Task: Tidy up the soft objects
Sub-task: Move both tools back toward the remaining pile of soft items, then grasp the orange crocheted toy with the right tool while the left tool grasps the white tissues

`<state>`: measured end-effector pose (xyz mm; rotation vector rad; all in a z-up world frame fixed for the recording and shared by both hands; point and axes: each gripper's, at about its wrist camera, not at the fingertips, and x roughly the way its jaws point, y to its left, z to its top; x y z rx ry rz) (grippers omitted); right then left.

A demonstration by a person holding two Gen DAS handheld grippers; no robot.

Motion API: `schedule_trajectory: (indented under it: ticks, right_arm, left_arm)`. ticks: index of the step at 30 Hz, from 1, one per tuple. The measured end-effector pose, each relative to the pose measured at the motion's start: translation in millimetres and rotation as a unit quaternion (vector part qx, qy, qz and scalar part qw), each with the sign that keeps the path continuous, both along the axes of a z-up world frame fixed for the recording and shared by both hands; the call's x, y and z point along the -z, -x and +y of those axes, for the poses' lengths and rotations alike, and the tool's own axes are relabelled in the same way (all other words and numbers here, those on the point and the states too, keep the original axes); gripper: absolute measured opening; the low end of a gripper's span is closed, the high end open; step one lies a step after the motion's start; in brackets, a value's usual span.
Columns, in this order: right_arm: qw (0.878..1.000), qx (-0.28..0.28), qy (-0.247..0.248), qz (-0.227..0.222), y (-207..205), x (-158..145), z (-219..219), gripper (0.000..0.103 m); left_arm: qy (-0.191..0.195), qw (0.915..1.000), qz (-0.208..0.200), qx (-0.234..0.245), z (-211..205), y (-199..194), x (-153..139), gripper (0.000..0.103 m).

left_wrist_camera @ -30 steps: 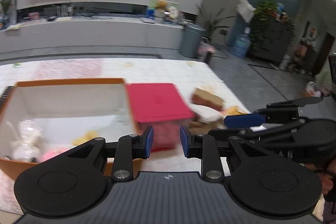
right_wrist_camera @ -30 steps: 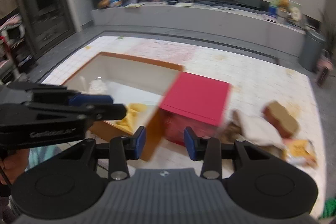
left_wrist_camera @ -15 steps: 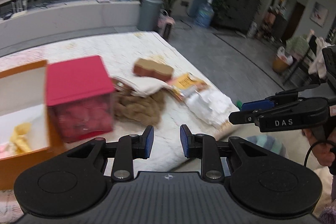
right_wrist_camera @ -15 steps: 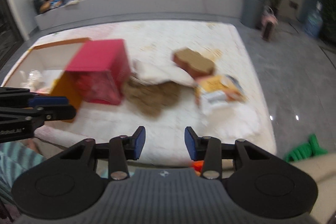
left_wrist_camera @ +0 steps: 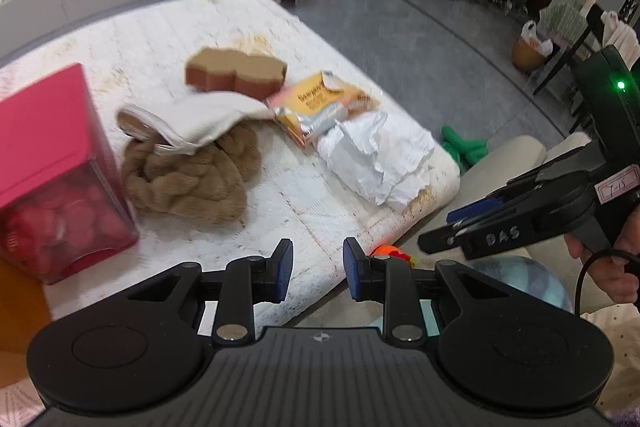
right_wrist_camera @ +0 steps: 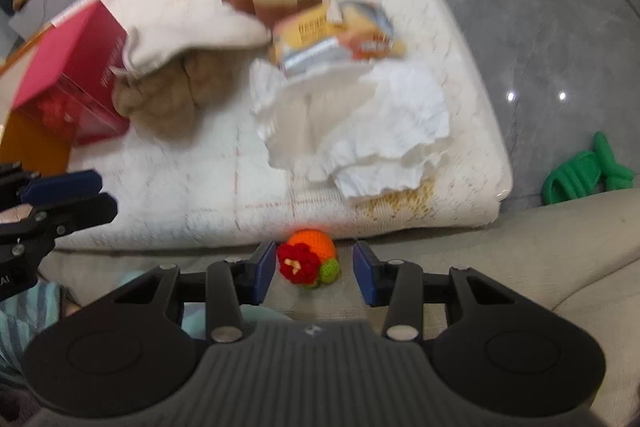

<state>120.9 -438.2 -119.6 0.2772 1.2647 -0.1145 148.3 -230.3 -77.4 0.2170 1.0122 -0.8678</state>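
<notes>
The right gripper [right_wrist_camera: 314, 269] points down at a small orange, red and green crocheted toy [right_wrist_camera: 309, 261] on the beige cushion [right_wrist_camera: 520, 247]; its jaws stand apart, the toy between them untouched. The left gripper [left_wrist_camera: 316, 269] hangs partly open and empty over the white mat [left_wrist_camera: 288, 195]. Beyond lie crumpled white paper [right_wrist_camera: 360, 123], a brown fuzzy cloth [left_wrist_camera: 188, 179] and a red lidded box [left_wrist_camera: 52, 167].

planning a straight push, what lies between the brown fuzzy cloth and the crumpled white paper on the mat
A bare strip of the white mat. In the left wrist view nothing lies between the brown fuzzy cloth and the crumpled white paper.
</notes>
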Motion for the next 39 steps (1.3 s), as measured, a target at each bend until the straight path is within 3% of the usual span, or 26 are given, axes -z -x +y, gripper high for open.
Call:
schedule_trajectory:
  ticks: [8,12,20,22,25,36,39]
  right_arm:
    - [0.995,-0.045,-0.031,0.084,-35,43,0,0.049]
    - [0.99,-0.074,-0.03,0.116,-48,58,4,0.061]
    - [0.982,-0.102,-0.032,0.153,-61,82,7,0.058]
    - [0.981,-0.105,-0.036,0.157,-62,86,6,0.057]
    - [0.98,-0.106,-0.051,0.159,-61,89,3,0.046]
    - [0.985,-0.112,-0.045,0.119,-44,74,-6,0.043]
    - [0.99,-0.1,-0.039,0.096,-31,59,-14,0.043]
  left_arm:
    - [-0.033,0.9993,0.017,0.01,-22,-13,25,0.031]
    - [-0.042,0.9989,0.011,0.015,-26,-17,31,0.031]
    - [-0.057,0.998,0.017,0.023,-33,-22,41,0.031]
    - [-0.058,0.998,0.012,0.025,-35,-22,42,0.031]
    - [-0.056,0.998,0.01,0.028,-38,-22,41,0.031]
    - [-0.04,0.9985,-0.004,0.037,-49,-17,31,0.031]
    - [-0.024,0.999,-0.004,0.038,-53,-17,28,0.038]
